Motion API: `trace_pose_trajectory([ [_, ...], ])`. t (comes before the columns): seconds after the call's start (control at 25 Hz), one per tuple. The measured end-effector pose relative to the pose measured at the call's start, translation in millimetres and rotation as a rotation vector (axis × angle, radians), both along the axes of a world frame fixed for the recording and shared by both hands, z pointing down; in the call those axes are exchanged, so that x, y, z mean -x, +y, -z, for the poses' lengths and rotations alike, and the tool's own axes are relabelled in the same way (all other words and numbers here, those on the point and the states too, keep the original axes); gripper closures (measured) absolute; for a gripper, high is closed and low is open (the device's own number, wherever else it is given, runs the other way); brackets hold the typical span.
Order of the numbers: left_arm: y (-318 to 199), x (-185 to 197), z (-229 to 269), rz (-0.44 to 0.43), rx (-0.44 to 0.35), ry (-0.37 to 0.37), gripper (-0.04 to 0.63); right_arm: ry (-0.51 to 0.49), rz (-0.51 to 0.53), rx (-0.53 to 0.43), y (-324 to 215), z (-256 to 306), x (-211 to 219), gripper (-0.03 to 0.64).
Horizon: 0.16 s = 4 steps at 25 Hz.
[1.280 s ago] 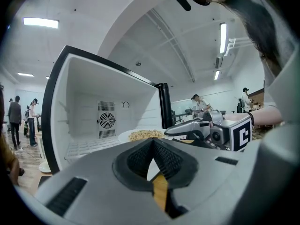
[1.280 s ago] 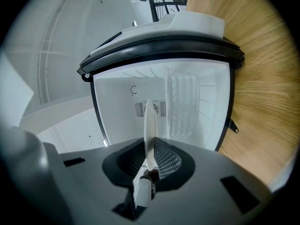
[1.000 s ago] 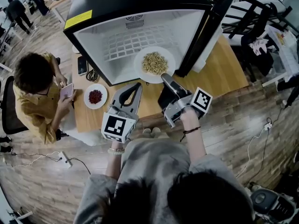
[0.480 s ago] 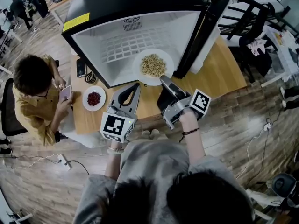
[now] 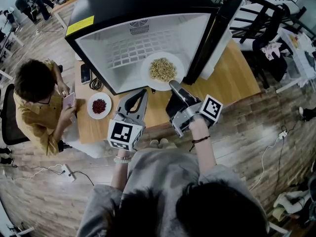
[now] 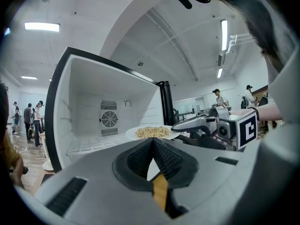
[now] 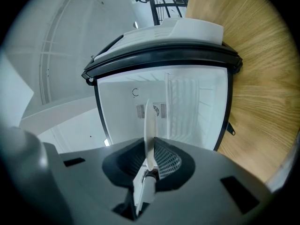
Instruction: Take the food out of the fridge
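Observation:
A white plate of pale noodle-like food [image 5: 162, 69] sits at the front right of the open fridge [image 5: 148, 38], over its lower edge. My right gripper [image 5: 173, 84] is shut on the plate's near rim. In the right gripper view the plate [image 7: 149, 121] shows edge-on, pinched between the jaws of the right gripper [image 7: 151, 140]. My left gripper [image 5: 144, 91] hovers over the table just left of the plate, shut and holding nothing. In the left gripper view the left gripper [image 6: 153, 140] has its tips together, with the plate [image 6: 152, 132] ahead of it.
A small plate of red food [image 5: 99, 105] lies on the wooden table [image 5: 237, 78] to the left, with a phone [image 5: 85, 73] beyond it. A seated person [image 5: 39, 98] is at the table's left end. The fridge door [image 5: 217, 33] stands open on the right. Dark chairs [image 5: 266, 23] are behind.

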<state>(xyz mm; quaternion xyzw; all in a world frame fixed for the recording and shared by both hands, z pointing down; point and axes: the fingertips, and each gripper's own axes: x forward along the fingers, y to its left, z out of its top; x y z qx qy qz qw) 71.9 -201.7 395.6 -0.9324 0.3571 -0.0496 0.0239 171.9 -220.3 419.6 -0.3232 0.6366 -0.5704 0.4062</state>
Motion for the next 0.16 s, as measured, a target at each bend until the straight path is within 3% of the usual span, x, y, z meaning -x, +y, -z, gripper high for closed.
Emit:
trace_pose_trajectory([
  [0.16, -0.2, 0.3, -4.1, 0.002, 0.016, 0.006, 0.588, 0.004, -0.004, 0.008, -0.3, -2.5, -1.4, 0.563],
])
